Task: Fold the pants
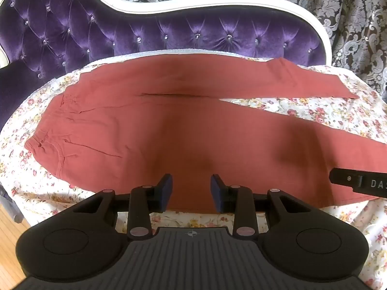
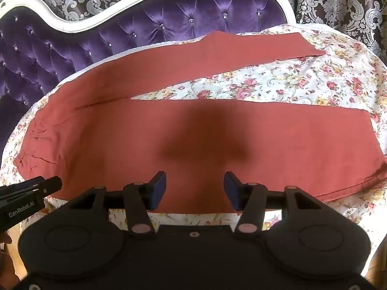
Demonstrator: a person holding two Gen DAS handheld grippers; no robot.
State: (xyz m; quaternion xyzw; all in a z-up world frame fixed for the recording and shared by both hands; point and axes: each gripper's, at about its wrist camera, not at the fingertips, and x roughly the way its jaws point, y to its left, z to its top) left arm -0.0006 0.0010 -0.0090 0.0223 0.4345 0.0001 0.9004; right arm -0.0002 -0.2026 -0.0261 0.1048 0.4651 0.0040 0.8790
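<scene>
Plainly legible, "GenRobot.AI" is printed on the left gripper (image 2: 29, 197) where it enters the right wrist view; the left wrist view shows only "DA" on the right gripper (image 1: 360, 183) at its edge. Only the left view shows the waistband; only the right view shows the near leg's hem. Both pairs of fingers (image 1: 167, 191) stand spread apart, gripping nothing, above the near edge of the rust-red pants (image 1: 183, 125), which lie flat with legs splayed on a floral sheet (image 2: 278, 84) before a purple tufted sofa back (image 1: 145, 33).
</scene>
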